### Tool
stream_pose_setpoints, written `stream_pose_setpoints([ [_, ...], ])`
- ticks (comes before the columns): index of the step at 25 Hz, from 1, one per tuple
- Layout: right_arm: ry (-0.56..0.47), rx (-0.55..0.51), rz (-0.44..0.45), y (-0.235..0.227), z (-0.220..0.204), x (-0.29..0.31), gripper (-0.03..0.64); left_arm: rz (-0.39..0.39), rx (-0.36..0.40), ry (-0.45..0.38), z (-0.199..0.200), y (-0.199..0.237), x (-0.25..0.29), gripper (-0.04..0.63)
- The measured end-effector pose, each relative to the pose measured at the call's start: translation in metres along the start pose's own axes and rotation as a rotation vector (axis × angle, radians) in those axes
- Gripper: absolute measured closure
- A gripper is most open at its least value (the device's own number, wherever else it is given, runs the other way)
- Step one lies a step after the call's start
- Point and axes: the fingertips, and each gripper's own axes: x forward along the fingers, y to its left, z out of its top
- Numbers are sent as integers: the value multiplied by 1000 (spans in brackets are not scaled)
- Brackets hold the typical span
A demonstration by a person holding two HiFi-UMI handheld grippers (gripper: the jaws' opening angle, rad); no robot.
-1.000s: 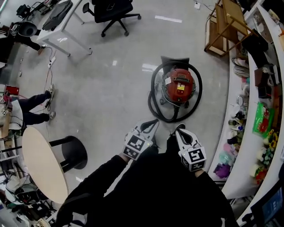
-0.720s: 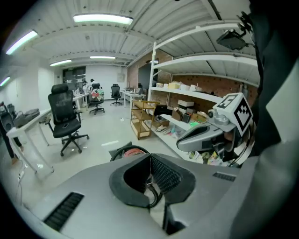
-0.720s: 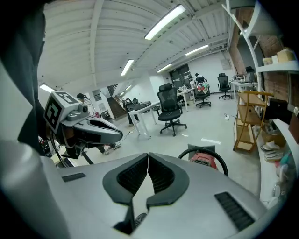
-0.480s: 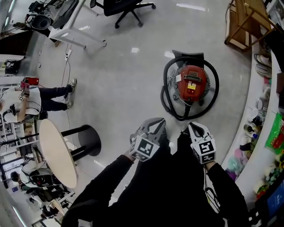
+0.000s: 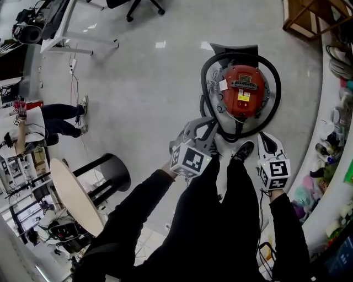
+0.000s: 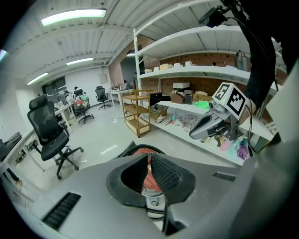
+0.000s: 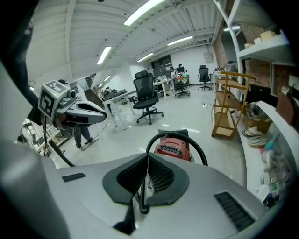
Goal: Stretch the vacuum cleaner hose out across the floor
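The red canister vacuum cleaner [image 5: 242,91] stands on the grey floor with its black hose [image 5: 205,65] coiled in a loop around the body. In the head view my left gripper [image 5: 202,128] reaches the near-left side of the coil; whether it touches the hose I cannot tell. My right gripper [image 5: 265,137] hangs just off the near-right side of the coil. Both are shut with nothing between their jaws. The left gripper view has my left gripper [image 6: 148,158] in front of the red body [image 6: 148,176]. From my right gripper [image 7: 148,162], the vacuum [image 7: 171,146] and hose arc [image 7: 202,154] lie ahead.
A round beige table [image 5: 70,197] on a black pedestal base [image 5: 111,175] stands at the near left. A person's legs [image 5: 62,118] and floor cables are at the left, a white desk [image 5: 66,33] beyond. A curved white shelf [image 5: 325,165] with small items lines the right, a wooden cart [image 5: 309,16] behind.
Both grippers have come down and forward from in front of the body to the near side of the hose coil. The vacuum now sits closer and larger in the head view.
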Motion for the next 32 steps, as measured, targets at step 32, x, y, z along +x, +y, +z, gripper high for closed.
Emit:
stream_pose_setpoints([
  [32, -39, 230, -169, -114, -175, 163, 603, 188, 383, 218, -155, 201, 365, 391],
])
